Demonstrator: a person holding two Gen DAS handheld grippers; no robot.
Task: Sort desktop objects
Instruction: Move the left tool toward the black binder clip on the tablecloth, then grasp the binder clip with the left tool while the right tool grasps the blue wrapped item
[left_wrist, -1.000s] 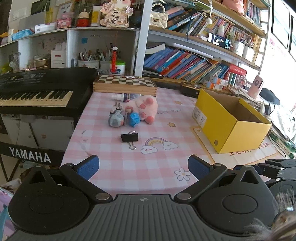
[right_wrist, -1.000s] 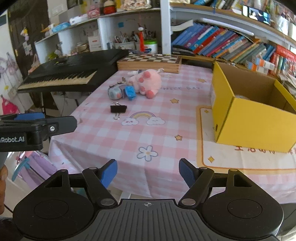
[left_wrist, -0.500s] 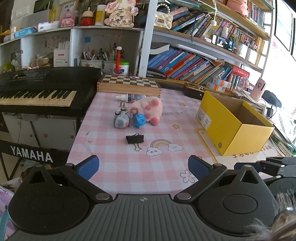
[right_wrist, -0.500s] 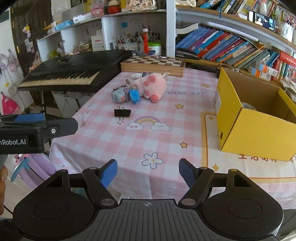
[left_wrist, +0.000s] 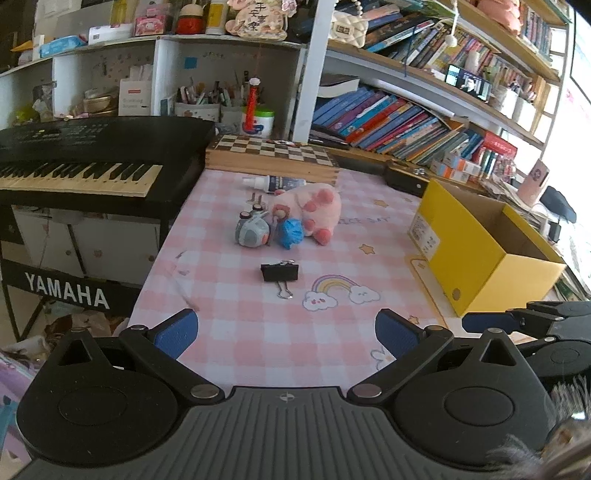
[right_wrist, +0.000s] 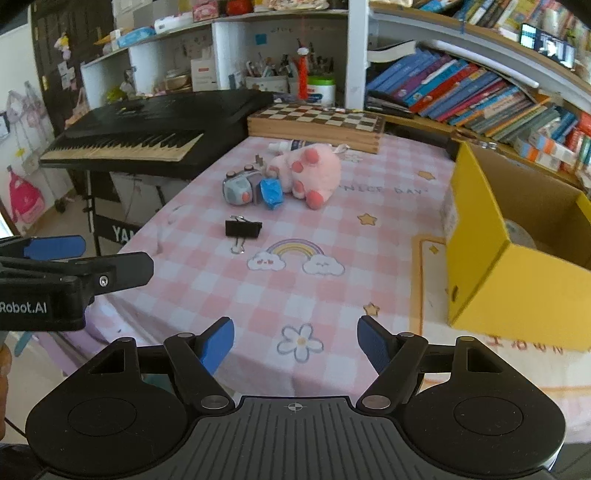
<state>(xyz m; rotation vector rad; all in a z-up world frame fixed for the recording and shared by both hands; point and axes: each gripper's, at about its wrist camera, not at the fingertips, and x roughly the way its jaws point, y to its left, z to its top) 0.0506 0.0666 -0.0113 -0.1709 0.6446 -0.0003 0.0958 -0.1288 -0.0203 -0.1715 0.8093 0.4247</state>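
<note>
Since a second ago we are drifting closer to the table (right_wrist: 388, 236), so the toys are sitting larger and lower in both wrist views. We are holding the left gripper (left_wrist: 286, 330) and the right gripper (right_wrist: 295, 341) above the near edge, each with its fingers spread and nothing between them.

We are looking at a loose cluster near the far middle of the pink checked cloth: 1 pink plush toy (right_wrist: 310, 171), 1 grey toy (right_wrist: 238, 188) and 1 blue crumpled thing (right_wrist: 270, 192) touching one another, with 1 small white bottle (left_wrist: 273, 182) just behind the plush. Nearer to us, apart from the cluster, 1 black binder clip (right_wrist: 243, 229) is lying flat with its wire handles towards us. 1 yellow box (right_wrist: 517, 236) is standing open on the right, with something pale partly showing inside.

We are judging the plush light and squashy, best pinched across its body. The clip looks stiff, small and low, so we are favouring a grip across its black body, not the thin handles. The bottle may roll
</note>
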